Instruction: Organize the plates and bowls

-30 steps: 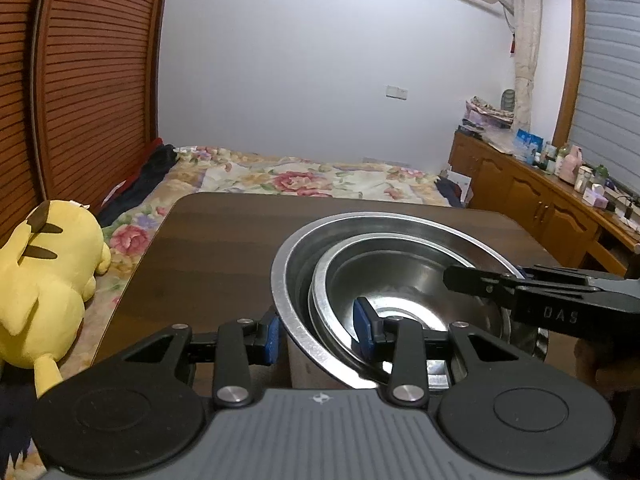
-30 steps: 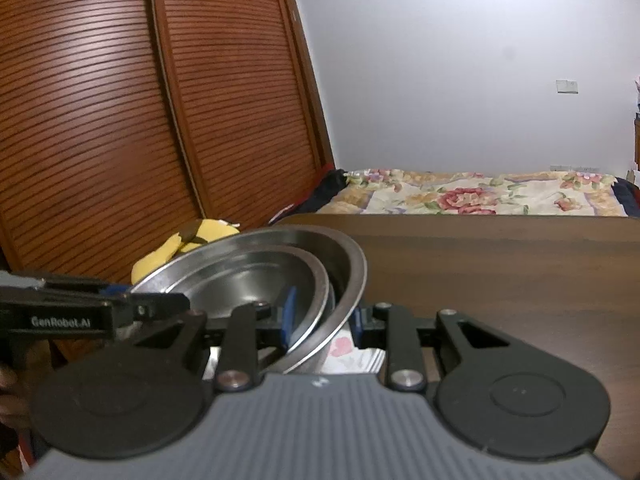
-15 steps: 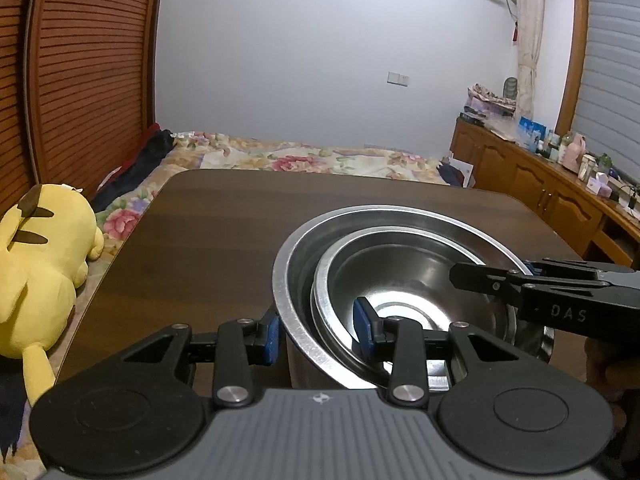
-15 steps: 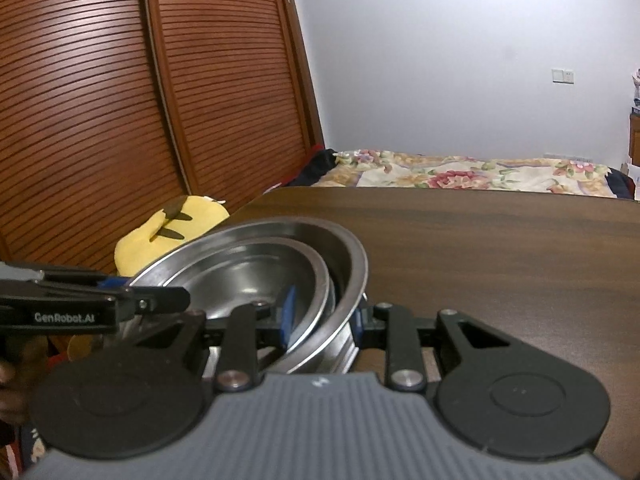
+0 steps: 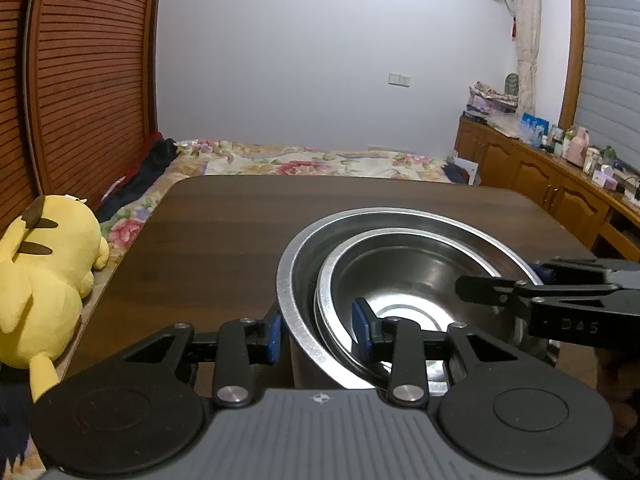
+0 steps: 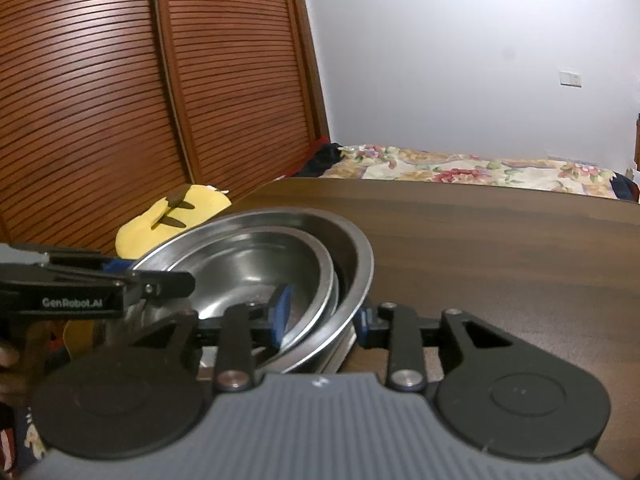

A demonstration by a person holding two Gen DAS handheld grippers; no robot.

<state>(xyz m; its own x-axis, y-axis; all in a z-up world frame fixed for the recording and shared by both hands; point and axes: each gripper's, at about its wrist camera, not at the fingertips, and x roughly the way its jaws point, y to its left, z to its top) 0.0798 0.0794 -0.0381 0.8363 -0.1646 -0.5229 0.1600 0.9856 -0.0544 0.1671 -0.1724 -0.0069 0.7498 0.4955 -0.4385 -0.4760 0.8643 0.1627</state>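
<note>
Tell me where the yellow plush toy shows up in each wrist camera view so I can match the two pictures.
Left wrist: yellow plush toy at the far left edge, beside the table.
Right wrist: the toy left of centre, partly hidden behind the large steel bowl.
Shared landmark: the floral bedspread beyond the table.

My left tongs point(image 5: 316, 334) and right tongs point(image 6: 322, 316) look alike: black linkage arms, silver screws, blue pads, ribbed grey housings, white lettering along the sides.
</note>
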